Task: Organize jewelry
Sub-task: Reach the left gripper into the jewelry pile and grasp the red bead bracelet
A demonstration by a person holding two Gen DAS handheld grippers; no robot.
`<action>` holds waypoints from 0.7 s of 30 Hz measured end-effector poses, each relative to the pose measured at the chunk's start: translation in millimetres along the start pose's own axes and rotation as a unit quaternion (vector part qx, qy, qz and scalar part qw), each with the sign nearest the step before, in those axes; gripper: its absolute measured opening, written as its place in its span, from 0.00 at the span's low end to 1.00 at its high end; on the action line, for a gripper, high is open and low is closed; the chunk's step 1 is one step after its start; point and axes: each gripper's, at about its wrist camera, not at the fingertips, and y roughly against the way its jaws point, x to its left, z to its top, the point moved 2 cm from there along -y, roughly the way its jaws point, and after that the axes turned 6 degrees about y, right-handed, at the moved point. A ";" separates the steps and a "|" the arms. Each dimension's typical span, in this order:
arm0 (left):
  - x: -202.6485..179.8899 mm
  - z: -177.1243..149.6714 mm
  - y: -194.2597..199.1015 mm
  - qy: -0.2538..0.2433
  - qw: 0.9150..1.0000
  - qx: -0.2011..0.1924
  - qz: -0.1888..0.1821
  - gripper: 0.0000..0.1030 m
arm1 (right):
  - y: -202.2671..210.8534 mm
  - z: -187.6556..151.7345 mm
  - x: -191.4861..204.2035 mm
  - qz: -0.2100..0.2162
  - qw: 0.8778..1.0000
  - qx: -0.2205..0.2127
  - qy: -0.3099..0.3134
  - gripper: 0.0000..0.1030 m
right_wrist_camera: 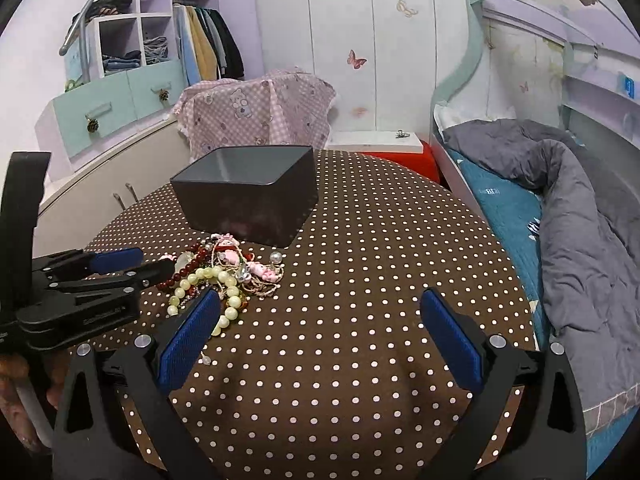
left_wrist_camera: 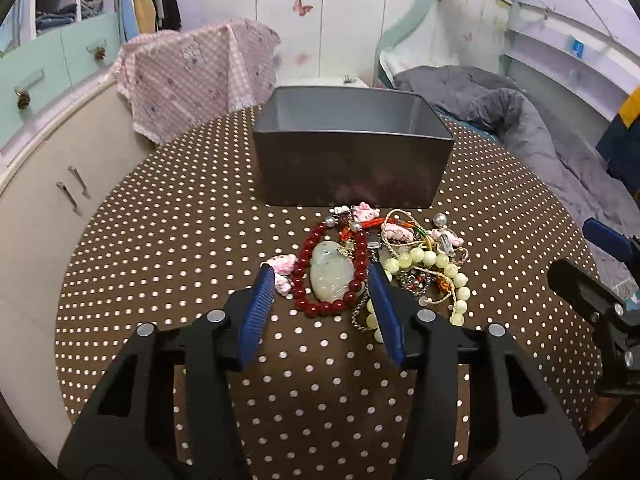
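A jewelry pile lies on the dotted table in front of an empty dark grey box [left_wrist_camera: 352,168] [right_wrist_camera: 248,208]. It holds a red bead bracelet [left_wrist_camera: 298,270] ringing a pale jade pendant [left_wrist_camera: 332,276], a pale green bead necklace [left_wrist_camera: 440,260] [right_wrist_camera: 224,280], pink cat charms [left_wrist_camera: 366,213] and tangled cords. My left gripper [left_wrist_camera: 320,272] [right_wrist_camera: 156,261] is open and straddles the red bracelet and pendant; its blue pads stand beside the beads without pressing them. My right gripper [right_wrist_camera: 320,296] [left_wrist_camera: 570,247] is wide open to the right of the pile, empty, its left fingertip over the green beads.
The round table wears a brown cloth with white dots [left_wrist_camera: 320,380]. A pink gingham cover [left_wrist_camera: 192,72] drapes something behind the box. A bed with a grey duvet [right_wrist_camera: 560,200] runs along the right. A cream cabinet [left_wrist_camera: 60,200] stands at the left.
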 end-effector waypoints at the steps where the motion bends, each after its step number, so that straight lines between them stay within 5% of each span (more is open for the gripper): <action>1: -1.1 0.6 -2.2 -0.001 1.000 0.003 -0.001 0.46 | -1.1 0.2 0.2 0.002 1.000 0.001 0.000 0.93; 9: -5.0 0.1 -14.8 -0.004 0.999 0.033 -0.009 0.26 | -4.4 3.4 2.5 0.001 1.000 0.004 0.003 0.93; 13: -8.8 0.2 -14.1 -0.006 0.999 0.029 -0.012 0.08 | -4.7 4.2 3.3 -0.004 1.000 0.002 0.007 0.93; 21: 5.7 3.8 24.0 0.040 0.998 -0.031 -0.049 0.08 | -4.0 5.1 12.5 -0.003 1.000 0.003 0.021 0.93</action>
